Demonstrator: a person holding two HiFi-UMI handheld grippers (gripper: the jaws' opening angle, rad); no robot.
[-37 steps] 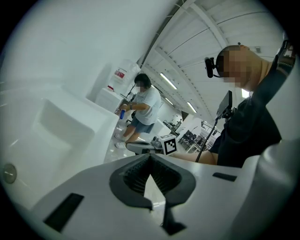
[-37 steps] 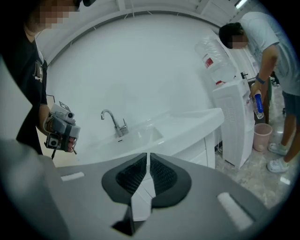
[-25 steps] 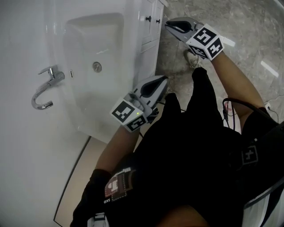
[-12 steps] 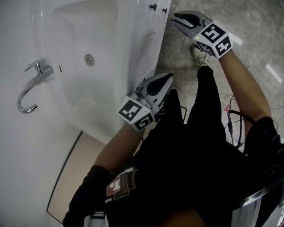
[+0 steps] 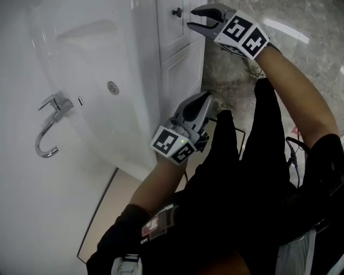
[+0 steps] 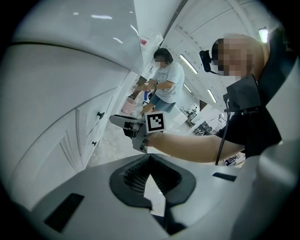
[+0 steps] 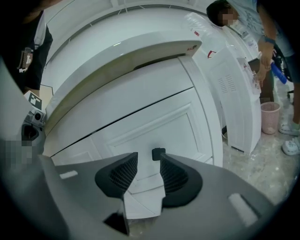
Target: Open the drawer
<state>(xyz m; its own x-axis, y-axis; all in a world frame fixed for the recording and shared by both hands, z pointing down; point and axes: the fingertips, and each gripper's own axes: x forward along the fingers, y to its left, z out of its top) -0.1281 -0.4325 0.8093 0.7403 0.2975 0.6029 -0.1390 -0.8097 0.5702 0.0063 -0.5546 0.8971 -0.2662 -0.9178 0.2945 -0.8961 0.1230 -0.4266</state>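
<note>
**Head view.** A glossy white washbasin (image 5: 97,64) with a curved chrome tap (image 5: 51,121) is set above a white panelled vanity cabinet (image 5: 183,70). The floor (image 5: 301,21) is of grey veined stone. The drawer (image 5: 173,29) lies closed at the top of the cabinet front and is marked by a small black knob (image 5: 177,12). The right gripper (image 5: 192,17) is held just beside that knob, jaws apart. The left gripper (image 5: 206,96) is held lower, beside the cabinet front.

**Left gripper view.** The jaws are brought together at their tips, and nothing is held between the ribbed black pads (image 6: 136,176). Beyond them the right gripper (image 6: 117,121) is seen with its black-and-white marker cube (image 6: 155,123).

**Right gripper view.** The jaws of the right gripper (image 7: 146,161) stand apart, having just been opening. The square black knob (image 7: 158,153) is seen at the tip of the right-hand jaw and is not clamped. The drawer (image 7: 154,126) is shown as a smooth recessed panel in a moulded frame, flush with the cabinet.
</note>
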